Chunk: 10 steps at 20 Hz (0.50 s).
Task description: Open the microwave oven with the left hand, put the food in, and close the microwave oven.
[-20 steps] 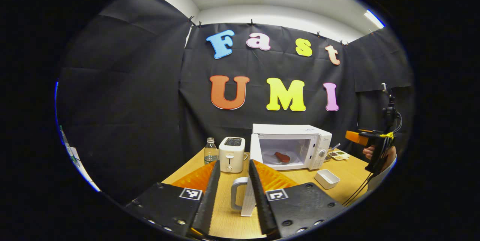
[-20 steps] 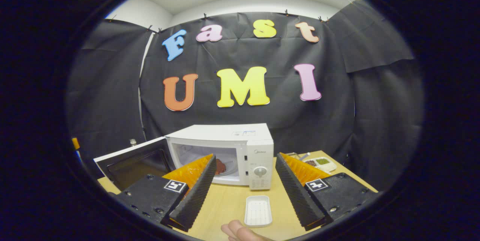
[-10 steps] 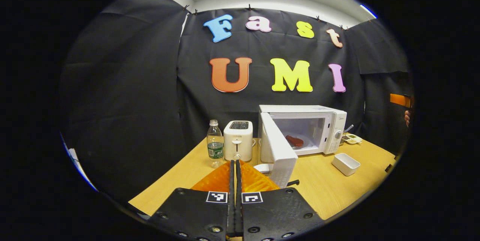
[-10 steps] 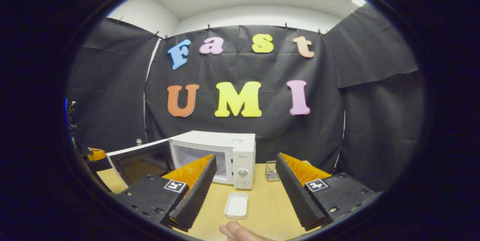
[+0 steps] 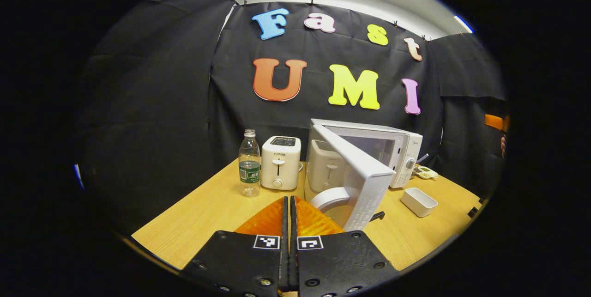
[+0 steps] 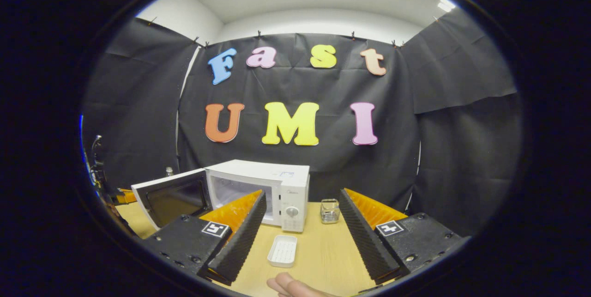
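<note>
My left gripper (image 5: 289, 214) is clenched on nothing, its fingers pressed flat together low over the table (image 5: 203, 214). A second ago they stood apart with the door handle (image 5: 328, 196) between them; now the handle sits just beyond the tips to the right, untouched as far as I can tell. The microwave door (image 5: 358, 172) has swung partway toward shut since half a second ago, and from my left gripper view its outer face now hides the cavity where the food was plainly lying on the turntable. I cannot see the food at this moment, but I judge it is still inside the microwave oven (image 5: 397, 147), since nothing has reached in.

My right gripper (image 6: 300, 223) is released, jaws wide, holding nothing, and it has drawn back from the oven: the microwave looks farther off than a second ago. Below it a fingertip (image 6: 286, 284) of my own hand shows at the edge, and the emptied white tray (image 6: 282, 251) lies on the table between the fingers, in front of the control panel.

So I read the loading as done and the closing as under way. The door still stands clearly ajar in the right gripper view, so it needs a further push to latch.

Beyond the door stand a toaster (image 5: 280, 162) and a water bottle (image 5: 250, 163), well clear of its swing.
</note>
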Motion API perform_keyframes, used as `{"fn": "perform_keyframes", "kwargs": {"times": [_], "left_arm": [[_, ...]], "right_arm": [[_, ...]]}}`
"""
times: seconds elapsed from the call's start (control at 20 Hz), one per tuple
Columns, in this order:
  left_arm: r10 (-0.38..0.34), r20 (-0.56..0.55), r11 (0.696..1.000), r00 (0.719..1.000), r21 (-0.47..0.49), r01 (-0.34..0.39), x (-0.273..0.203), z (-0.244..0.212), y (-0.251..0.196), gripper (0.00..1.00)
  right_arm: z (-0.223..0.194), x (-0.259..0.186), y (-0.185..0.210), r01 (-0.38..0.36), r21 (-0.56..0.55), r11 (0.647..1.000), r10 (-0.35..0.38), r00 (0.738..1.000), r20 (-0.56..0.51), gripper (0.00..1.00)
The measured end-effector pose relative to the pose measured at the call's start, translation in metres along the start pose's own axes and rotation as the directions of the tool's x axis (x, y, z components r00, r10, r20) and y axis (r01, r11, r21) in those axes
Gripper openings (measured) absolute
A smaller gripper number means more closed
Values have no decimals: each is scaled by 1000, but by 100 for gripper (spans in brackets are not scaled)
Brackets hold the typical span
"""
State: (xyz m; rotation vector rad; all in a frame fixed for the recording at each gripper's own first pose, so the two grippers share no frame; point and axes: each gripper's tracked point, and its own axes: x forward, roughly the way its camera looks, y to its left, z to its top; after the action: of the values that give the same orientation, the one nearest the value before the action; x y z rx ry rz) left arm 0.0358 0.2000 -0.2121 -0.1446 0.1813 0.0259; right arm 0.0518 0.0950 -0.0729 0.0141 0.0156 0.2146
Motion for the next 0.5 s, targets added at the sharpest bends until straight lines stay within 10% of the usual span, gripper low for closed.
{"fn": "perform_keyframes", "kwargs": {"times": [0.25, 0.5], "left_arm": [[-99, -7, 994, 995, 49, 99, 0, -2, -62, 11], [-171, -47, 977, 984, 118, 176, 25, -14, -118, 0]], "right_arm": [[-10, 4, 0, -42, 37, 998, 43, 999, -13, 90], [-10, 7, -20, -50, 72, 996, 50, 999, -4, 91]]}}
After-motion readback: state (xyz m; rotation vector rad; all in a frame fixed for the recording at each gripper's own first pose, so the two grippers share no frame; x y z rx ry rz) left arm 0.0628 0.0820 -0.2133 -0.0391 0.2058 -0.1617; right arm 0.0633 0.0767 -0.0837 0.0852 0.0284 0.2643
